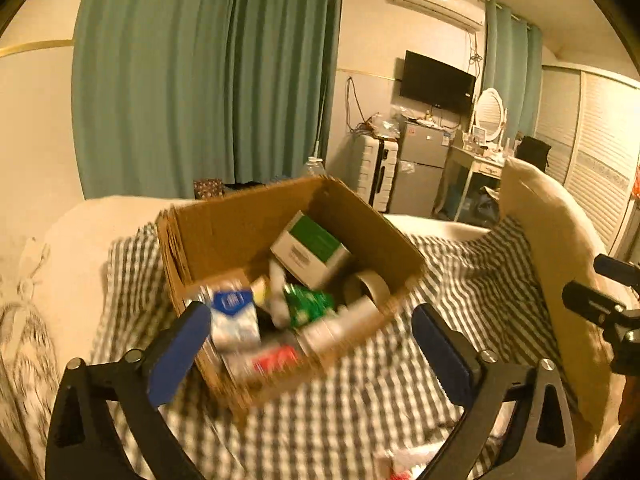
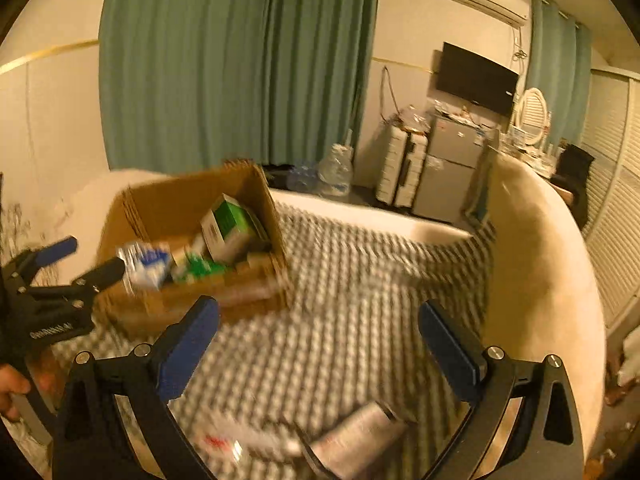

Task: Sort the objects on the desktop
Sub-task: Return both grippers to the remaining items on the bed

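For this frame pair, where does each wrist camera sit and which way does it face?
Left wrist view: on the left gripper, looking along its spread blue fingers down into the cardboard box on the checkered cloth; the right gripper shows at the right edge.
Right wrist view: on the right gripper, facing the cloth beside the box, a grey thread spool below; the left gripper and a hand show at left.
Shared: box, green-and-white carton, cloth, curtain, TV.
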A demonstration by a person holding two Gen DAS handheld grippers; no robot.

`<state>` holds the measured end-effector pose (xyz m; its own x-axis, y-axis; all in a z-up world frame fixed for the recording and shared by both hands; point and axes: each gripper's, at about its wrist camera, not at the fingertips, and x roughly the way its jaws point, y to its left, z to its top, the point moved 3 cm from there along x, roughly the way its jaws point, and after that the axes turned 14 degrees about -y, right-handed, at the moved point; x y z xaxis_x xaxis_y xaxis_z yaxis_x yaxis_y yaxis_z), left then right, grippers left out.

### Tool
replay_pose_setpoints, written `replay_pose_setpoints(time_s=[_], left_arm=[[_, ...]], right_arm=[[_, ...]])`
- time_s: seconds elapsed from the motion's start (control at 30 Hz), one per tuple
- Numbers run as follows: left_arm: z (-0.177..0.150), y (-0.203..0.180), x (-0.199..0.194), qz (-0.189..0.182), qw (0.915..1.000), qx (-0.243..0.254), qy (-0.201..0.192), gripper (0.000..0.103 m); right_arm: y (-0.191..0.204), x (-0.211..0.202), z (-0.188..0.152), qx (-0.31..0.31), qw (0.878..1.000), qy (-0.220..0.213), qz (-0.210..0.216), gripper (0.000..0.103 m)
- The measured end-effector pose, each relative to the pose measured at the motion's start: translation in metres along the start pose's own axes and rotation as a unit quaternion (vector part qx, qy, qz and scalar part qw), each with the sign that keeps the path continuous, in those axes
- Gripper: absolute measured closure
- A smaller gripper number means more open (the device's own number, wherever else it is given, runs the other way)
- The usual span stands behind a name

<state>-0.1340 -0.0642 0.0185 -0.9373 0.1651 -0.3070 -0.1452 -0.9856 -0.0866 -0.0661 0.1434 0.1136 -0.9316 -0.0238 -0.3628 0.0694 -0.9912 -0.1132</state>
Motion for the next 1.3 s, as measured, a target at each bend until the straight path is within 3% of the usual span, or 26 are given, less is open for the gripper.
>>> replay_pose_setpoints(time_s=[0.27,0.37,0.6,0.73,0.9,1.13,1.3], left_arm=[[-0.083,-0.037,-0.008,0.018,0.9980,0.010,0.059,0.000],[-0.120,-0.051,-0.006,0.007,0.9962,0.010,0.087,0.000],[-0.173,-0.070,0.004,-0.023,0.9886,0.016,0.148,0.000],[-0.186,-0.071,0.009,-0.034,0.9850,0.004,0.169,0.000],[-0.198,-0.080,0.015,-0.039,0.9818,0.027,0.184,0.000],[-0.214,-0.071,0.023,-0.029,0.9788,-0.007,0.202,0.000],[-0.216,-0.078,0.023,-0.039,0.9765,0.011,0.212,0.000]], right_arm=[[-0.003,-0.004,-0.086,0.007,0.996,0.078,-0.037,0.003],[-0.007,0.002,-0.111,0.016,0.992,0.112,-0.060,0.003],[-0.009,0.022,-0.138,-0.017,0.983,0.144,-0.117,0.003],[-0.004,0.033,-0.144,-0.028,0.980,0.152,-0.123,0.003],[0.012,0.045,-0.151,-0.012,0.983,0.165,-0.082,0.003],[-0.009,0.050,-0.159,0.003,0.973,0.186,-0.136,0.003],[-0.015,0.053,-0.167,-0.001,0.968,0.200,-0.149,0.003]])
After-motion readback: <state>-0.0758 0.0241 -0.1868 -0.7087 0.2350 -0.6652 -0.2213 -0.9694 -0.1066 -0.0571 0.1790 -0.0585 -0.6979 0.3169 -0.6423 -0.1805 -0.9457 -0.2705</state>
